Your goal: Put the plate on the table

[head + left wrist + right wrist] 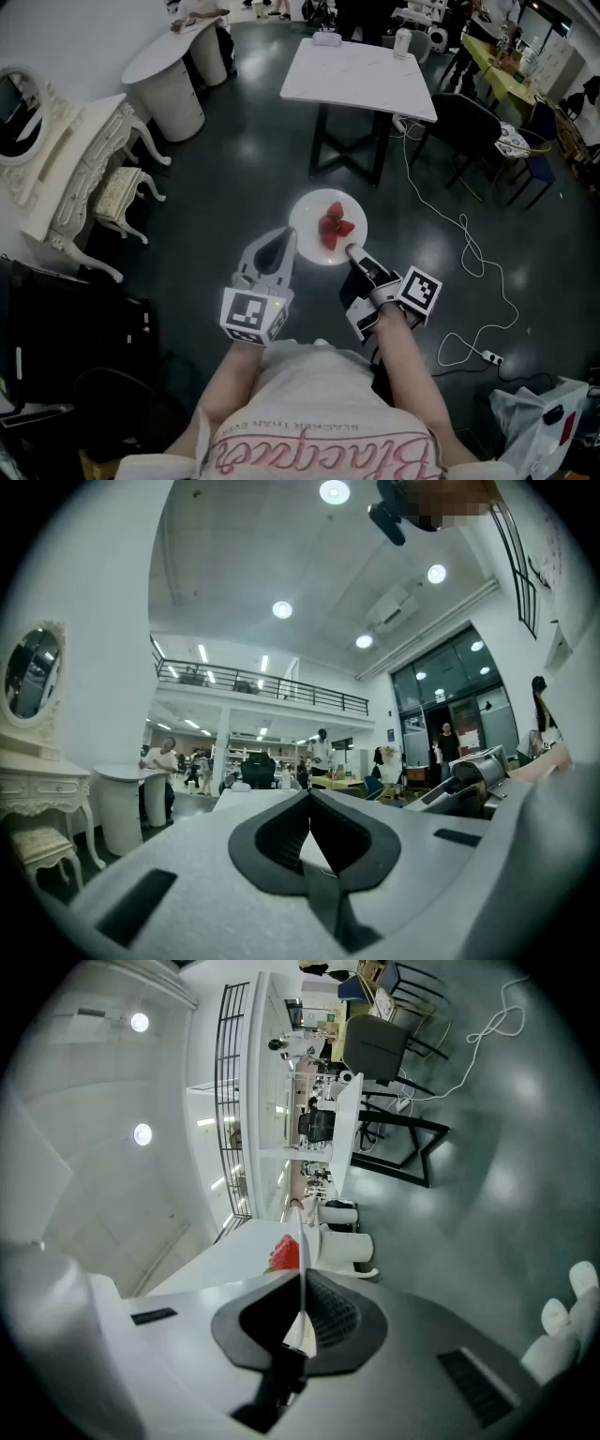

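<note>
Right gripper (pixel 352 252) (pixel 302 1281) is clamped on the near rim of a white plate (pixel 307 223) (pixel 302 1237). The plate, with strawberries (pixel 335 226) (pixel 286 1252) on it, is held above the dark floor (pixel 234 159), well short of the white table (pixel 361 75). The left gripper (pixel 285 236) (pixel 309 796) is closed on nothing, just beside the plate.

A large indoor hall with a dark, glossy floor (pixel 234 169). A white worktop (pixel 361 75) on a black frame stands ahead, with a dark chair (pixel 469 122) beside it and a white cable (pixel 469 253) trailing across the floor. On the left stand an ornate cream dressing table (pixel 70 159), its oval mirror (pixel 23 117) and a cushioned stool (pixel 122 192). Round ceiling lights (pixel 282 609) shine above a railed balcony (pixel 253 682) and tall windows (pixel 450 696).
</note>
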Demonstrator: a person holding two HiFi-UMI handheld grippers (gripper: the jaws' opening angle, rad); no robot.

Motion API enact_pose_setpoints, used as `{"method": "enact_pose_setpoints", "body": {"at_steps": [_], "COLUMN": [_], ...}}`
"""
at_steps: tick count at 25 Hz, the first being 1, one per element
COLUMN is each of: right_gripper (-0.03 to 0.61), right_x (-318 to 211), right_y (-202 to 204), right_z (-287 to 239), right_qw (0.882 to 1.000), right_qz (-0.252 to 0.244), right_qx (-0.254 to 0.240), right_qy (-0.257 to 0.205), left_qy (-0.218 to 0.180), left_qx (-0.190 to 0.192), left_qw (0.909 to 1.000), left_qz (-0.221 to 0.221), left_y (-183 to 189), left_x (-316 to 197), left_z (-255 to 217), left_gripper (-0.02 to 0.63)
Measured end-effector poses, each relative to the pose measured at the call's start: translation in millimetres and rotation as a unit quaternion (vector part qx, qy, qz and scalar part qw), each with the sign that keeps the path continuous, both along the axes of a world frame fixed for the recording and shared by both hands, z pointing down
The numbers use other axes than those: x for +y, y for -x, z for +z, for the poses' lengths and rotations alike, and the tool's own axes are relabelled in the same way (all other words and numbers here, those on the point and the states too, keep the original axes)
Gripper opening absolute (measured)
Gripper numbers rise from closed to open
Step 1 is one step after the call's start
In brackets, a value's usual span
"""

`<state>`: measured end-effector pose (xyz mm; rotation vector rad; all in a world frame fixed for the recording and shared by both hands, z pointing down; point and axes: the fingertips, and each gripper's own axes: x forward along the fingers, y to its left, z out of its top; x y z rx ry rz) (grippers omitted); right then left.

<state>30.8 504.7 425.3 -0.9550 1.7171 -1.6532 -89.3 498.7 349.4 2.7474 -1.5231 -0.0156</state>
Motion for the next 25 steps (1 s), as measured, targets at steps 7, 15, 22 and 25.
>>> {"method": "enact_pose_setpoints", "body": {"at_steps": [7, 15, 22, 25], "right_gripper": [0.012, 0.012, 0.012, 0.012], "right_x": [-1, 7, -21, -37], "right_y": [-1, -7, -12, -9], "right_z": [0, 3, 3, 3], "right_qw": [1.000, 1.000, 0.999, 0.999], "right_qz": [-0.004, -0.011, 0.001, 0.007], "right_qx": [0.005, -0.003, -0.002, -0.002], "right_qy": [-0.012, -0.022, -0.035, -0.037], "left_qy": [-0.009, -0.009, -0.004, -0.001], "left_qx": [-0.006, -0.001, 0.007, 0.010], "left_qw": [0.9999, 0.9996, 0.9996, 0.9996], "left_qz": [-0.009, -0.028, -0.026, -0.025], "left_y": [-2, -1, 0, 5], "left_x": [2, 9, -19, -39], "left_z": [-2, 3, 11, 12], "left_gripper": [0.005, 0.005, 0.005, 0.005]}}
